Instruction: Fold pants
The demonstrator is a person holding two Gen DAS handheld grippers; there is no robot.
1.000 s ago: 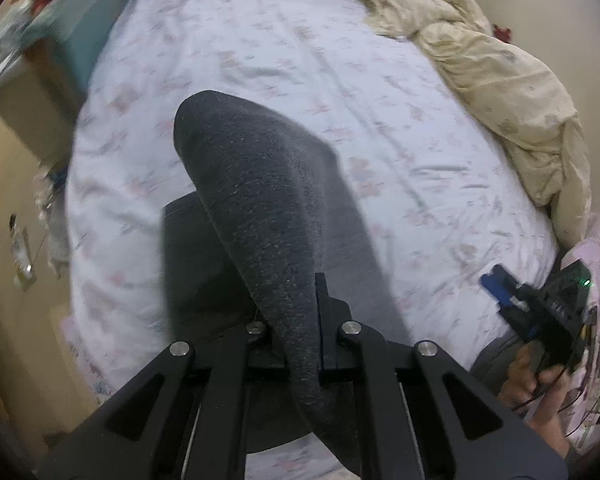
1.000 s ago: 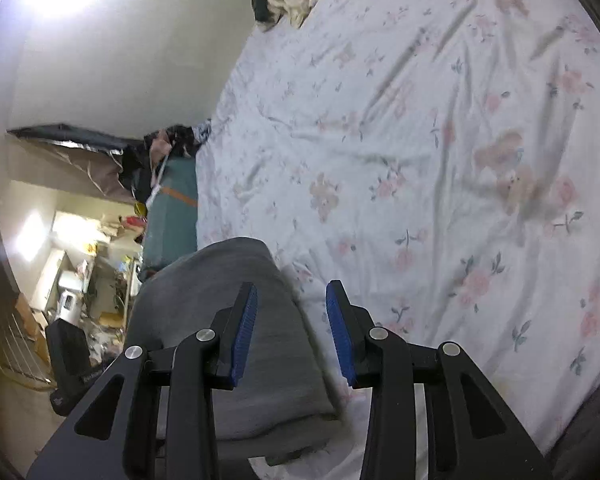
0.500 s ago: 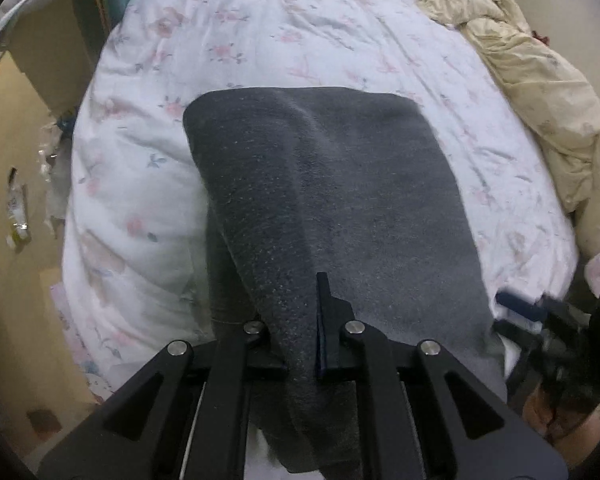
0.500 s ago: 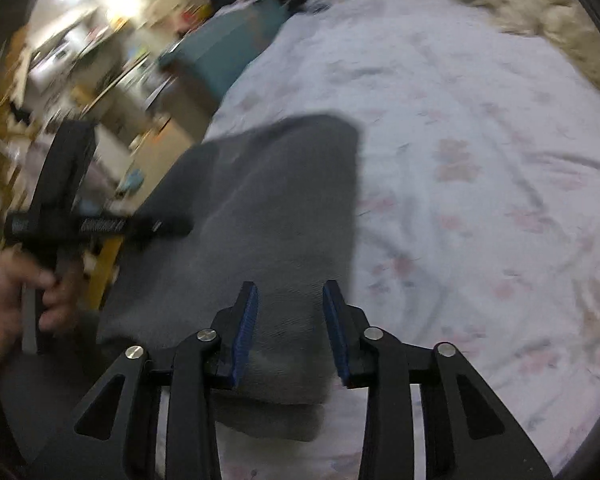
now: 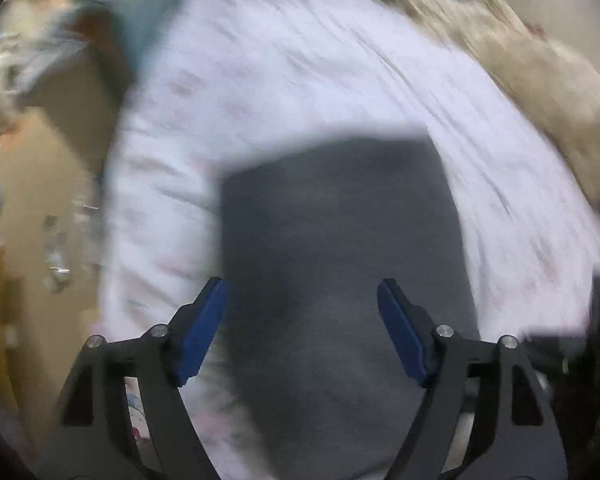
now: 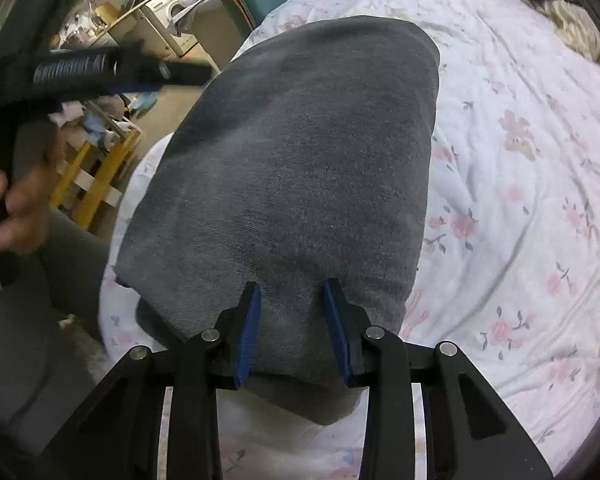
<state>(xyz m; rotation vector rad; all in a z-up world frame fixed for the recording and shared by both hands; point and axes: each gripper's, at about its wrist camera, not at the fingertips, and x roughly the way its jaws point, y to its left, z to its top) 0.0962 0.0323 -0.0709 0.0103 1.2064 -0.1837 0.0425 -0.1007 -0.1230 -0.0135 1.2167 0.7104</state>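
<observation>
While both grippers' jaws open, folded pants (image 6: 300,168) flat on bed (image 6: 520,200)

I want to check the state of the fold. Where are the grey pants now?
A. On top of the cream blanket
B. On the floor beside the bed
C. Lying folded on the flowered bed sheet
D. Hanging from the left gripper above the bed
C: the grey pants lie as a flat folded block on the flowered bed sheet, and neither gripper lifts them.

Pants (image 6: 300,168) folded, flat on bed (image 6: 520,208), near its left edge. Crumpled blanket (image 5: 540,80) on bed, far right of pants. Washing machine (image 6: 172,20) off bed, beyond pants, left.
</observation>
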